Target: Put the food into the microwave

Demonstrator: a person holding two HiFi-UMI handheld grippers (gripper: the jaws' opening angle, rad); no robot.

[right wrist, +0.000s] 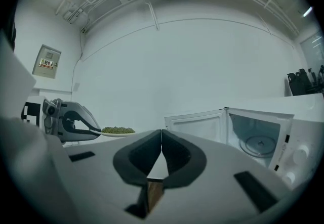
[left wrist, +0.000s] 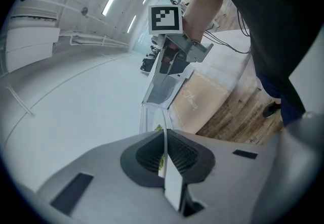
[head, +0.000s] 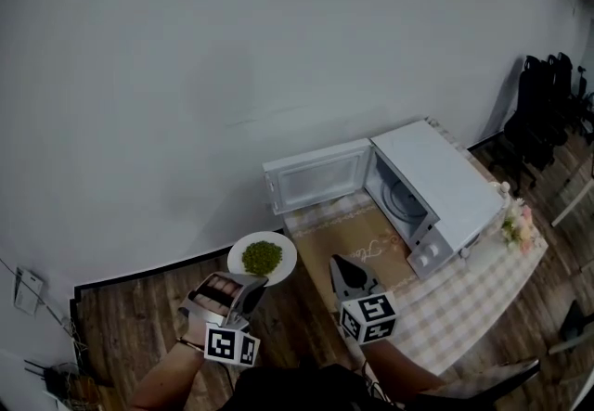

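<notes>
The food [head: 263, 257] is a low heap of small green bits, peas or beans by the look of it, piled in the middle of a round white plate [head: 287, 254] with a wide bare rim. You've got that plate up in the air off the table's near-left corner, level, just short of the microwave [head: 436, 179]. Your left gripper [head: 251, 287] is pinching the plate's near rim. In the left gripper view the thin white edge sits right between the dark pads [left wrist: 147, 154], with a bit of green showing past it.

Your right gripper [head: 340, 265] is pressed together with nothing in it, hanging over the beige mat [head: 357, 247] in front of the microwave. In the right gripper view the pads meet in one line.

The microwave is white, its door [head: 316, 175] is swung wide open to the left, and the glass turntable [right wrist: 259, 143] inside is bare.

On writing, the mat has a pale cursive line [left wrist: 191, 99] across it, but I can't read it. There's a small wall panel [right wrist: 47, 61] with a label, too small to read. I can't spot a brand on the microwave, only two knobs [right wrist: 296, 157] on its right side.
</notes>
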